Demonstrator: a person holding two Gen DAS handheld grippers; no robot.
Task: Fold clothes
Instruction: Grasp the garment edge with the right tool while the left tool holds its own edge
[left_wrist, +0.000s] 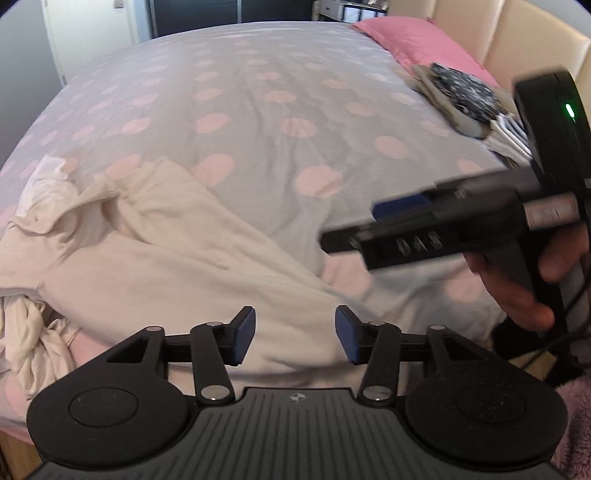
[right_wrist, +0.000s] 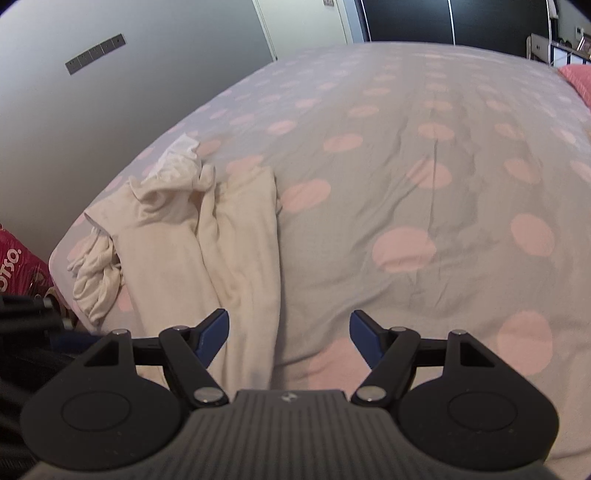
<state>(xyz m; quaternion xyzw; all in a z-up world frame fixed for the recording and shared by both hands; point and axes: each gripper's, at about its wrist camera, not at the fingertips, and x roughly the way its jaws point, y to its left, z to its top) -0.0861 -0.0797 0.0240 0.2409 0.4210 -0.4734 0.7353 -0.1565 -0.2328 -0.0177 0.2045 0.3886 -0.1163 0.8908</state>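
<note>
At the left of both views the cream garment lies rumpled along the near left edge of the dotted duvet, one bunched end spilling over the side of the bed (it looks like a long-sleeved top, though the crumpling hides which end is which). The left gripper hovers over the cloth's near edge, blue pads parted with nothing between them. Further right, the right gripper hangs with its jaws spread wide and empty, its left pad over the cloth's right border. The step is likely spreading the garment flat: pinch two separate corners, only one layer each, lift and draw it toward the bare middle of the duvet. The folded stack sits far right, by the pink pillow.
</note>
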